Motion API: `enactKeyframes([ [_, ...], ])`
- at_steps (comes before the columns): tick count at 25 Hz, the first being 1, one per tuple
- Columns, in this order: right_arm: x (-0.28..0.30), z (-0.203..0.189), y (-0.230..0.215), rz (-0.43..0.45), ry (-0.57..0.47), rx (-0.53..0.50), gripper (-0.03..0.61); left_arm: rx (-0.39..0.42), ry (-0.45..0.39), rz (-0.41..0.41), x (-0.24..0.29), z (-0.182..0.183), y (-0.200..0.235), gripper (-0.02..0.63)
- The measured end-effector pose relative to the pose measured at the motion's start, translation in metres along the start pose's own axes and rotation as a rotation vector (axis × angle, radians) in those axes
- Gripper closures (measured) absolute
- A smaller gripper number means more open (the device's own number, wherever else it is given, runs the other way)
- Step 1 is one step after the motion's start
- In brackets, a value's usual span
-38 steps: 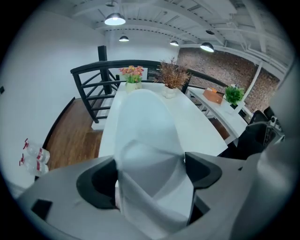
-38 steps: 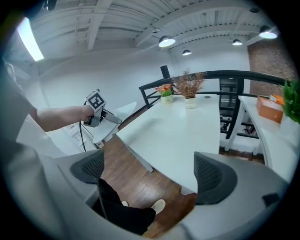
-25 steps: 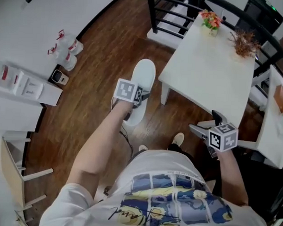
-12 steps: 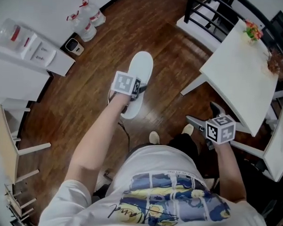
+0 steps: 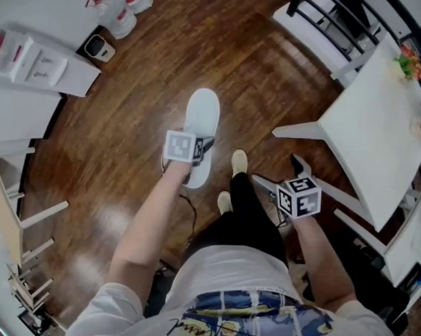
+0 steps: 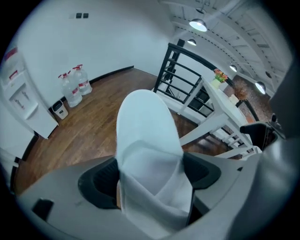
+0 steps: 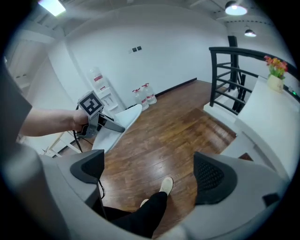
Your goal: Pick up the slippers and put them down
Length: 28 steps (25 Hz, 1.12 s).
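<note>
Slipper [image 5: 200, 119]: white, pinched at its heel end in the tightly closed jaws of the left gripper [image 5: 194, 160], toe pointing far. Held clear of the wooden floor [image 5: 122, 133], as seen from the right gripper view. Heel end hidden in the head view behind the gripper's marker cube; folded and creased between the pads in the left gripper view. Sole side not shown.

Right gripper [image 5: 280, 174]: jaws wide apart, nothing clamped, only floor and a black trouser leg [image 5: 254, 213] with a pale shoe [image 5: 239, 161] seen between them. Near end of this gripper covered by the holding hand.

White table [image 5: 377, 128] on the right, cut off by the frame edge, one leg slanting towards the shoes. Black railing [image 5: 334, 16] at far right, only partly in frame. Water bottles [image 5: 125, 17] at the far left wall, tops cut off. White cabinet [image 5: 42, 58] on the left, with a small dark device [image 5: 99, 48] beside it too small to identify. Floor of brown glossy planks, with pale reflections at near left. White walls and ceiling lamps in the gripper views.
</note>
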State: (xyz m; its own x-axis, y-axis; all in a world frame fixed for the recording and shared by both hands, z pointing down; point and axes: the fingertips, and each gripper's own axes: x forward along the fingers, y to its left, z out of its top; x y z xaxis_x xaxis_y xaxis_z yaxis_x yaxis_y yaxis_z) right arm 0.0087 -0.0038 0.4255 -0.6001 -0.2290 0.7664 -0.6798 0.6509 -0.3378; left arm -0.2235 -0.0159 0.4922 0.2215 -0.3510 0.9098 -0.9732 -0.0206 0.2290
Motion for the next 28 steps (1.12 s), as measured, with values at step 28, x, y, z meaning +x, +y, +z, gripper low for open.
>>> enactKeyframes([
  [28,0.555,-0.134,-0.203,0.121,0.078,0.300,-0.002,-0.223,0.259,0.044,0.712,-0.180,0.240,0.192],
])
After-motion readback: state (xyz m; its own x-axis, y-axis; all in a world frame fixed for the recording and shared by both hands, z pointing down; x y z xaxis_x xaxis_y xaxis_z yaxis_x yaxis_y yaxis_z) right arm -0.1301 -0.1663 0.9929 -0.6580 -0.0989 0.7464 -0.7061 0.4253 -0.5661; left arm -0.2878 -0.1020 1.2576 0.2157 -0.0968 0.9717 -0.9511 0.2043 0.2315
